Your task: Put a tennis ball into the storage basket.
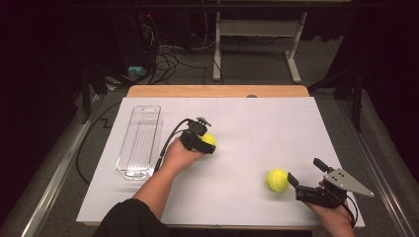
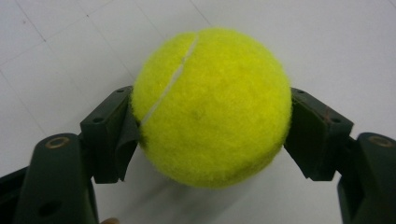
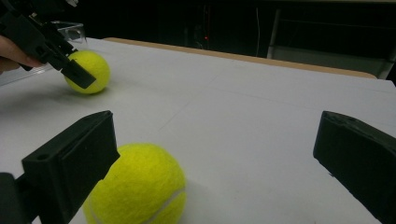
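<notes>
A yellow tennis ball [image 1: 210, 138] [image 2: 212, 107] rests on the white table sheet left of centre. My left gripper [image 1: 207, 144] [image 2: 212, 140] is shut on it, one black pad pressed against each side. A second tennis ball [image 1: 277, 180] [image 3: 140, 184] lies at the front right. My right gripper [image 1: 305, 171] [image 3: 215, 149] stands open just right of that ball. The ball sits by its left jaw, partly behind it, and the wide gap beside it is bare sheet. In the right gripper view the first ball [image 3: 91, 70] sits far off, in the left gripper [image 3: 86, 74].
A clear plastic tray [image 1: 140, 143] lies lengthwise at the left of the white sheet [image 1: 247, 123]. The wooden table edge [image 1: 217, 91] runs along the back. Beyond it are a desk frame [image 1: 257, 29] and cables on the floor.
</notes>
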`<state>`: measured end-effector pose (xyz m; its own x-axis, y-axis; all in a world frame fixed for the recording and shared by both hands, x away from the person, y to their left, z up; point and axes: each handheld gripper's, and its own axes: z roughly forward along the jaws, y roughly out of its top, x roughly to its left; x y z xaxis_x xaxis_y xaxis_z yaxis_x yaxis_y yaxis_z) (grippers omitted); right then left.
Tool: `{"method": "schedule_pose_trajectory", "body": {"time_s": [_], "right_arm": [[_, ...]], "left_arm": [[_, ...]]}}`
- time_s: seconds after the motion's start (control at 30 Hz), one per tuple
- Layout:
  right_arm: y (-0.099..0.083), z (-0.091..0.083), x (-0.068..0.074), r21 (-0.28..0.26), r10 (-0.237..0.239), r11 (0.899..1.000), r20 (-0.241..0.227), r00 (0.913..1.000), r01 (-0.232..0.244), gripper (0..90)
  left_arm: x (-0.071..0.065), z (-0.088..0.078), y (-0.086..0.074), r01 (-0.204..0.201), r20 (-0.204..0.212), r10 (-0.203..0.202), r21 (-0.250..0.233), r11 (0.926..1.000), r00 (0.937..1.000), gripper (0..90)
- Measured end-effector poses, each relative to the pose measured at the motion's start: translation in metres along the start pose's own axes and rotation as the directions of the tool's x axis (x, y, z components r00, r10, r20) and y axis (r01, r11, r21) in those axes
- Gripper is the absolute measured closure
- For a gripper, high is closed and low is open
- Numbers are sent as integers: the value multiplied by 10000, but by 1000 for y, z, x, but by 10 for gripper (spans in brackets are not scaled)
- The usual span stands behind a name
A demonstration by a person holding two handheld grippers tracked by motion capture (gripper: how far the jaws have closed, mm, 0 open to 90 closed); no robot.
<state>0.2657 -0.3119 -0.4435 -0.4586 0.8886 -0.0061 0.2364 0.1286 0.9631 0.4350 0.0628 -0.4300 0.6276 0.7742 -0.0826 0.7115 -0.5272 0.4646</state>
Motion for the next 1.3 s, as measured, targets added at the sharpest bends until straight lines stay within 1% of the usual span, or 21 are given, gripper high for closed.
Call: {"method": "schedule_pose_trajectory", "body": {"time_s": [0.17,0.27,0.4,0.5,0.57,0.6,0.67,0.77,0.8,0.83,0.93,0.97,1.0,1.03,1.1,1.13,1.17,1.2,1.23,1.27,1.3], "right_arm": [[0,0,0,-4,-20,10000,-11,10000,20,0],[0,0,1,-8,-8,10000,-13,10000,8,0],[1,-1,1,-17,-47,10000,1,10000,47,0],[1,-1,2,-16,-37,10000,-7,10000,37,0],[1,-1,2,-14,-41,10000,-17,10000,41,0],[1,-1,2,-13,-43,10000,-17,10000,43,0],[1,-1,2,-22,-35,10000,-27,10000,35,0],[1,-1,2,-33,-43,10000,-18,10000,43,0],[1,-1,2,-37,-43,10000,-22,10000,43,0],[1,-1,2,-41,-56,10000,-30,10000,56,0],[1,-1,2,-40,-67,10000,-61,10000,67,0],[2,-1,2,-48,-94,9999,-60,9999,93,0],[2,-1,2,-52,-91,9999,-65,9999,90,0],[2,-1,2,-58,-93,9999,-66,9999,93,0],[1,-1,3,-43,-78,10000,-67,9999,78,0],[1,-1,3,-21,-41,10000,-63,10000,41,0],[1,-1,3,-21,-37,10000,-65,10000,37,0],[1,-1,3,-18,-36,10000,-67,10000,36,0],[1,-1,3,-24,-37,10000,-71,10000,37,0],[1,-1,3,-33,-76,10000,-76,9999,76,0],[1,-1,3,-30,-78,10000,-74,9999,77,0]], "left_arm": [[-6,-9,-5,-296,46,295,186,9994,9996,261],[-9,-15,-9,-502,32,501,474,9976,9987,261],[-12,-26,-16,-509,235,496,622,9968,9985,261],[-13,-34,-22,-542,441,505,867,9948,9977,261],[-15,-38,-25,-579,495,530,1032,9930,9974,261],[-16,-39,-27,-629,457,583,1060,9924,9972,261],[-17,-43,-30,-622,566,557,1215,9906,9968,261],[-19,-46,-33,-695,608,611,1481,9865,9963,261],[-20,-48,-34,-827,540,748,1641,9830,9957,261],[-21,-48,-35,-880,531,799,1724,9811,9954,261],[-22,-50,-38,-968,588,864,2061,9737,9945,261],[-22,-50,-39,-988,582,880,2223,9700,9944,260],[-22,-50,-40,-991,569,884,2278,9687,9945,260],[-22,-51,-41,-1039,607,918,2443,9641,9939,261],[-22,-51,-42,-1046,602,919,2609,9597,9939,260],[-22,-51,-42,-1080,688,926,2725,9561,9933,260],[-23,-51,-43,-1142,689,983,2892,9504,9928,260],[-24,-51,-43,-1200,667,1047,2998,9464,9923,260],[-25,-51,-44,-1207,626,1066,3041,9450,9923,260],[-26,-51,-44,-1274,603,1140,3174,9397,9916,260],[-27,-51,-44,-1311,577,1188,3263,9361,9912,260]]}}
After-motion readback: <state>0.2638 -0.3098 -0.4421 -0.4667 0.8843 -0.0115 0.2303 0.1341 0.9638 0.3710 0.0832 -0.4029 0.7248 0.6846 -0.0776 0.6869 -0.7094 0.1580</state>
